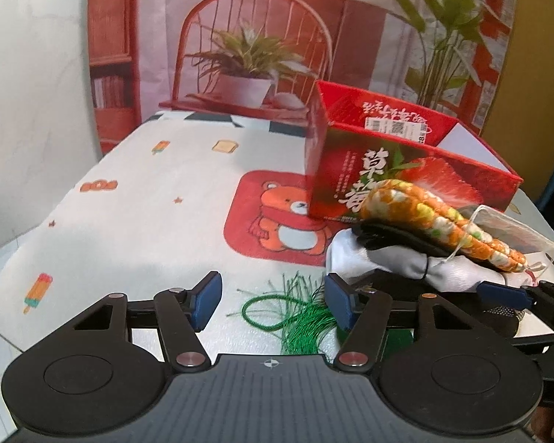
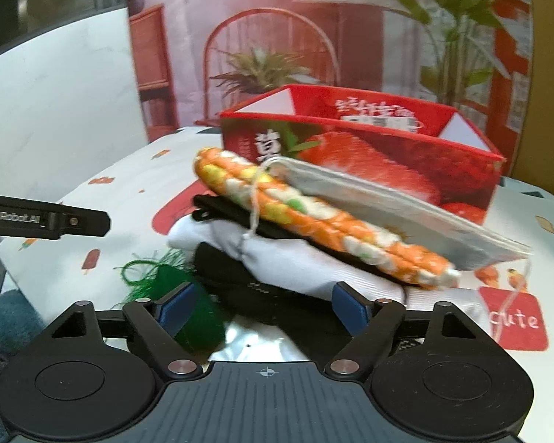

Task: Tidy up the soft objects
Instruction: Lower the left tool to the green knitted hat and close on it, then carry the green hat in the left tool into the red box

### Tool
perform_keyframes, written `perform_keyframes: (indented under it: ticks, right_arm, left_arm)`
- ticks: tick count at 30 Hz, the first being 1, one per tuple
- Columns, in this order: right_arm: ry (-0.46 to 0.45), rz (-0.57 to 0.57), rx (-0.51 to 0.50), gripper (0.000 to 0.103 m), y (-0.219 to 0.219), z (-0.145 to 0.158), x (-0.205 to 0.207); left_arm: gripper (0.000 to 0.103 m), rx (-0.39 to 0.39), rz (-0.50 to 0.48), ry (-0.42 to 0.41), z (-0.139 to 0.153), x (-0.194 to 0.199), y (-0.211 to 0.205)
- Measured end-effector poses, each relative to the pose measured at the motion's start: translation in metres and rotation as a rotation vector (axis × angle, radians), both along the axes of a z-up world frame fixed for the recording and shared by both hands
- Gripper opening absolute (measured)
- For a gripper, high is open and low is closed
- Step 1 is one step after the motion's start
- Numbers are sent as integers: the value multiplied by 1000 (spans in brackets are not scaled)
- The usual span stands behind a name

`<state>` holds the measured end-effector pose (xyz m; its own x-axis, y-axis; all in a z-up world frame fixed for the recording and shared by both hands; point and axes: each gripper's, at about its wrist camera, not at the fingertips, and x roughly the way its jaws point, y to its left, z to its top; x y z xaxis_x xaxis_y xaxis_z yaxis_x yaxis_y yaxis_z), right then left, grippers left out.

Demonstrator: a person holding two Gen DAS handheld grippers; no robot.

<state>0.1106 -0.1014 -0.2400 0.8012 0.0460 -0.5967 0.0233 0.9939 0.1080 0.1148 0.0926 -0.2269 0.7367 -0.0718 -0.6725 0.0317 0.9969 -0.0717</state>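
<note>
A pile of soft things lies on the table in front of a red strawberry box (image 1: 406, 170): an orange-yellow braided piece (image 1: 443, 225), a black cloth (image 1: 395, 240), a white cloth (image 1: 380, 262) and a white drawstring pouch (image 1: 513, 229). A green tassel (image 1: 299, 313) lies beside the pile. My left gripper (image 1: 271, 304) is open over the tassel, left of the pile. My right gripper (image 2: 264, 308) is open, its jaws around the bottom of the pile (image 2: 314, 258), with the tassel (image 2: 181, 295) by its left finger. The box (image 2: 369, 162) stands behind.
The table wears a white cartoon-print cloth (image 1: 147, 203) with a red bear patch (image 1: 277, 221). A printed backdrop with a chair and plants hangs behind. The left gripper's finger (image 2: 48, 219) shows at the left of the right wrist view.
</note>
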Motion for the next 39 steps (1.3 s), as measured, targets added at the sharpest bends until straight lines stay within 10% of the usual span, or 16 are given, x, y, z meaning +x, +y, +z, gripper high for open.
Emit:
perform_keyframes:
  ticks: [39]
  right_arm:
    - [41, 211, 79, 49, 18, -38, 10]
  left_arm:
    - [44, -264, -267, 129, -48, 23, -39]
